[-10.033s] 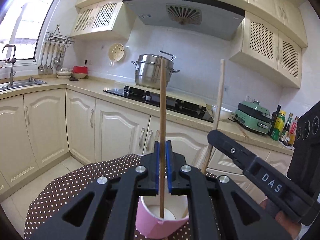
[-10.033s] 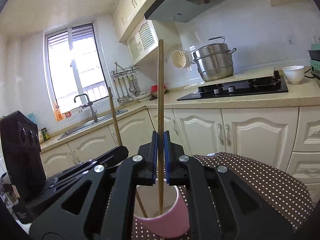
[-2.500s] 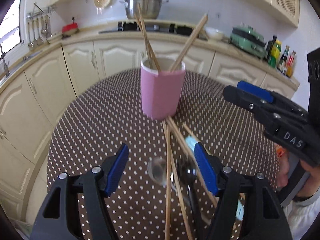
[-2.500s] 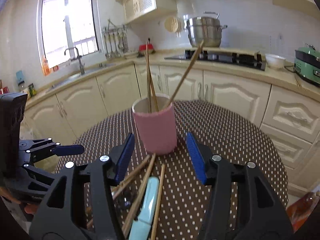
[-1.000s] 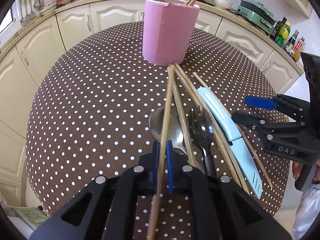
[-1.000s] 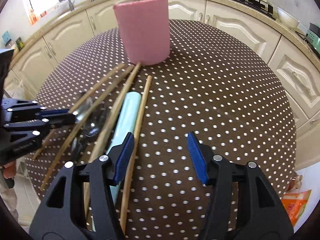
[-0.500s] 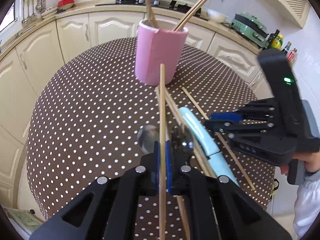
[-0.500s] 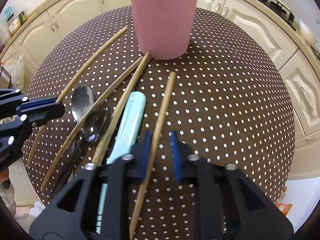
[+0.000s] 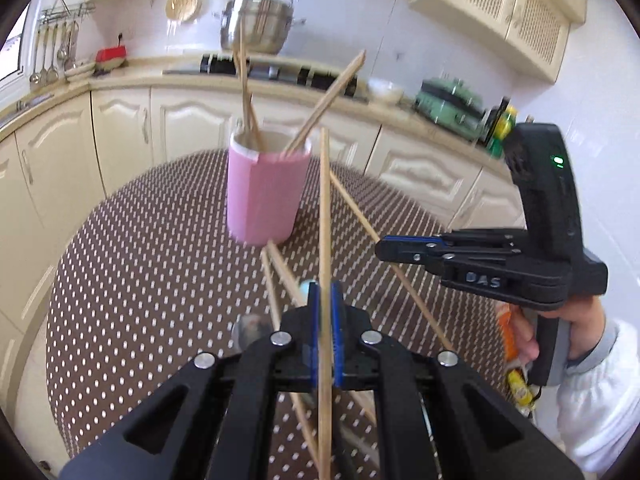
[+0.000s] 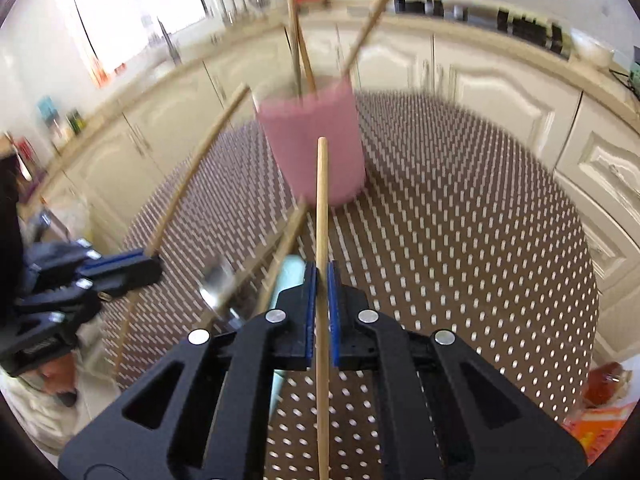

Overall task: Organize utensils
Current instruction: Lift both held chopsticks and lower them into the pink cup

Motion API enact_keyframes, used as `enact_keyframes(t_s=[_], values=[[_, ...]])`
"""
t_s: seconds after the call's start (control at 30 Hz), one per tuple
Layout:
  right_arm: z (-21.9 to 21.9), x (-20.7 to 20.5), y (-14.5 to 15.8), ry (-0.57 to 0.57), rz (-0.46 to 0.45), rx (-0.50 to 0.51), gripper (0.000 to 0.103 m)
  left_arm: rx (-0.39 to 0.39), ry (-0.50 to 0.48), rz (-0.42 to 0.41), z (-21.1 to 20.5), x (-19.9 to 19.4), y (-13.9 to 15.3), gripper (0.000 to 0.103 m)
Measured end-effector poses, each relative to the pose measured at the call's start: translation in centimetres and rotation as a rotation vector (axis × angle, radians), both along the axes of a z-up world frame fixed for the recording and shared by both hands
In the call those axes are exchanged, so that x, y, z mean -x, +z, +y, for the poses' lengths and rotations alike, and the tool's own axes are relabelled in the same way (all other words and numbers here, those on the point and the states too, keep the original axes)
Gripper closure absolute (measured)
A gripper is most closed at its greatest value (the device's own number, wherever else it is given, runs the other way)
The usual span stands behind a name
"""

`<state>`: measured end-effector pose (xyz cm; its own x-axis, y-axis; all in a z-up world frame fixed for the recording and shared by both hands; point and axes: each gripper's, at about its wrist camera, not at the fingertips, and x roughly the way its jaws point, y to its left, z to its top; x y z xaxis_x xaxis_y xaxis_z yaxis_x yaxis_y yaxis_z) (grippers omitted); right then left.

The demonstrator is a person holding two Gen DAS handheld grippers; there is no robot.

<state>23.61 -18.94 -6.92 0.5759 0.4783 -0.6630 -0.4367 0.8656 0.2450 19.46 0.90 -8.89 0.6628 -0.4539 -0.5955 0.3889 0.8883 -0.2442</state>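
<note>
Left gripper [image 9: 325,304]: we find it closed on a wooden chopstick [image 9: 325,216] that runs between its blue pads and points up toward the pink cup [image 9: 266,192]. Right gripper [image 10: 320,286]: likewise clamped on a second chopstick [image 10: 321,208], tip raised in front of the cup. We note the cup upright on the polka-dot desk [image 9: 152,240], with three chopsticks [image 9: 320,102] leaning inside it. On the desk near the cup's base we record more loose chopsticks [image 9: 280,268], a light-blue handled utensil [image 10: 288,276] and a spoon [image 10: 218,280], partly hidden behind the grippers. Right wrist view is motion-blurred.
</note>
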Motion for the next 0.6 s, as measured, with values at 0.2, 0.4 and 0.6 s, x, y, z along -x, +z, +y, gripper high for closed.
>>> enact_keyframes(t_s=[0.2,0.4,0.6], values=[[-1.8,1.0,4.3,-0.024,-0.183,-0.175,0.097,0.096,0.043,-0.135,0.4,-0.6,2.6,0.097],[-1.1,0.2,7.2,-0.060,-0.325,-0.270,0.097,0.193,0.117,-0.274,0.7,-2.3,5.3,0.097],[-0.5,-0.6,8.7,-0.100,-0.455,-0.344,0.097,0.244,0.153,-0.382,-0.1,-5.4,7.3,0.097]])
